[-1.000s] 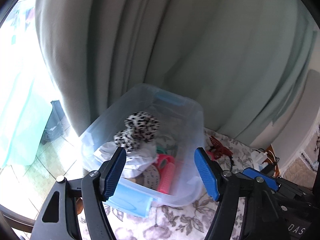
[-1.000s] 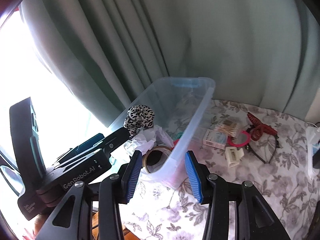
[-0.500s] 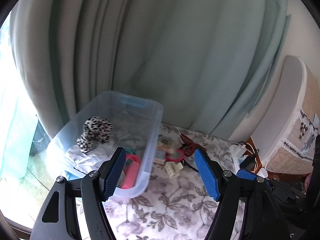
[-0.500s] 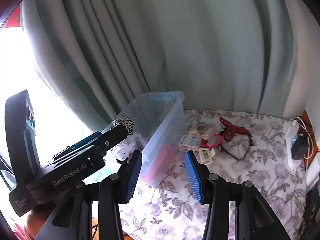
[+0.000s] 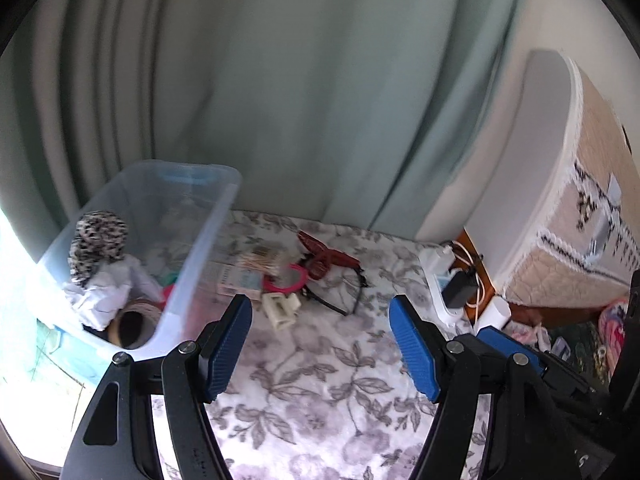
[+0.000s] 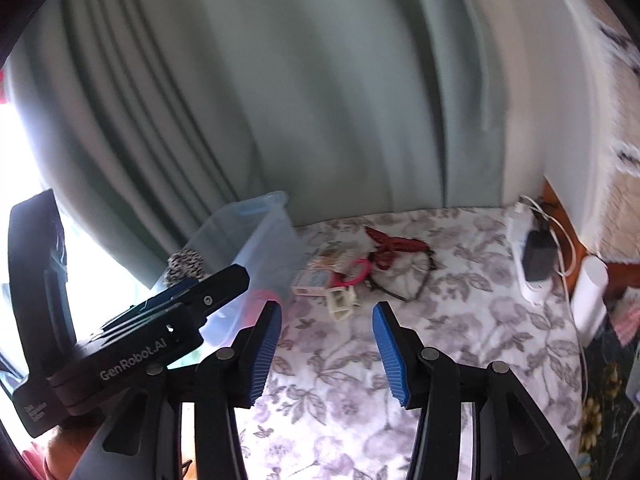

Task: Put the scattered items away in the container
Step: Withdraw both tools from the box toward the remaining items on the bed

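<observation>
Clear plastic container [image 5: 192, 240] at the left of a floral-patterned cloth [image 5: 320, 380], in front of a grey-green curtain [image 5: 280, 80]. Inside it: a leopard-print scrunchie [image 5: 100, 236] on crumpled white fabric [image 5: 100, 296], a roll of tape [image 5: 130, 322] at the near corner, something pink beside it. Just right of the container, a loose cluster on the cloth: a small printed box [image 5: 238, 282], a bundle of cotton swabs [image 5: 260, 260] on top of it, a pink ring [image 5: 286, 280], a cream hair clip [image 5: 280, 310], a red butterfly clip [image 5: 324, 258], a black headband [image 5: 340, 292]. Farther right, at the cloth's edge, a white power strip [image 5: 438, 280] with a black plug. Left gripper [image 5: 320, 344] low in the foreground, blue pads spread, nothing between them, hovering above bare cloth near the cluster. Right gripper [image 6: 324, 352] likewise released and holding nothing, pads apart, above the cloth short of the hair clip, just beside the left one.
</observation>
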`<state>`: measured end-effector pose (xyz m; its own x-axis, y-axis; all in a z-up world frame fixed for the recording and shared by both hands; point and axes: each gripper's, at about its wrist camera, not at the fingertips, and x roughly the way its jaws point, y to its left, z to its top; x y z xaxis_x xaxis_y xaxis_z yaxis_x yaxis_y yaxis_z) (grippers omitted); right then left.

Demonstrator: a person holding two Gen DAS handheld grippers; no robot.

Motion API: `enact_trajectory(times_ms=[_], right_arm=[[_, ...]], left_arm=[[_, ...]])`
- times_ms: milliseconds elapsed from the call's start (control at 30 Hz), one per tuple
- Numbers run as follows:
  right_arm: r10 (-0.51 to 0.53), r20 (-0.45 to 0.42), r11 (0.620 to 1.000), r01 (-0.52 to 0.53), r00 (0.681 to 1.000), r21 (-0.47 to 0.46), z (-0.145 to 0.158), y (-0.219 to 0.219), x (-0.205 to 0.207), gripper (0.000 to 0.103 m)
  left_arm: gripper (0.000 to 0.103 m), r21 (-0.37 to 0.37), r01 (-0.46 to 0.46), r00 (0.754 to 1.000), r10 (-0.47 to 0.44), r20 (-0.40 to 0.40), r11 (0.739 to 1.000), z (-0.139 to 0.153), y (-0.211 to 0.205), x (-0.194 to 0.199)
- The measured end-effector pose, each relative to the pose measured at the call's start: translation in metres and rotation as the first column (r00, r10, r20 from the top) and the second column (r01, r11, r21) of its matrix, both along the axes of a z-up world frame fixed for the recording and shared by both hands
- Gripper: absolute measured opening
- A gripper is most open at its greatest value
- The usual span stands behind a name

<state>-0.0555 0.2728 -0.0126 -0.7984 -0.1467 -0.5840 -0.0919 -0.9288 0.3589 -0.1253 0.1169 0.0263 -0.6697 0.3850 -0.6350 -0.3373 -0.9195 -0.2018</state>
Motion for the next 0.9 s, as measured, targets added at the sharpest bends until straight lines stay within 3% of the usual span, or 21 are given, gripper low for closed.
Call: enact_trajectory(times_ms=[267, 667, 900], right_arm=[[-0.065, 0.039, 0.997, 0.067, 0.997, -0.047, -0.021, 0.034, 0.001, 0.052], [-0.071, 0.143, 0.994, 0.081, 0.987, -0.067, -0.068, 0.057, -0.031, 0.051], [-0.100, 0.234, 0.988, 0.124, 0.967, -0.088, -0.110, 0.080, -0.058, 0.051]], left_arm=[[0.072, -0.055, 0.037, 0.999, -0.035, 0.041, 0.998, -0.021, 0.038, -0.003], [0.072, -0.109, 0.014, 0.994, -0.002, 0.111, 0.994, -0.061, 0.047, -0.043], [0.072, -0.169, 0.025, 0.989, 0.000, 0.146, 0.985, -0.095, 0.053, -0.066]])
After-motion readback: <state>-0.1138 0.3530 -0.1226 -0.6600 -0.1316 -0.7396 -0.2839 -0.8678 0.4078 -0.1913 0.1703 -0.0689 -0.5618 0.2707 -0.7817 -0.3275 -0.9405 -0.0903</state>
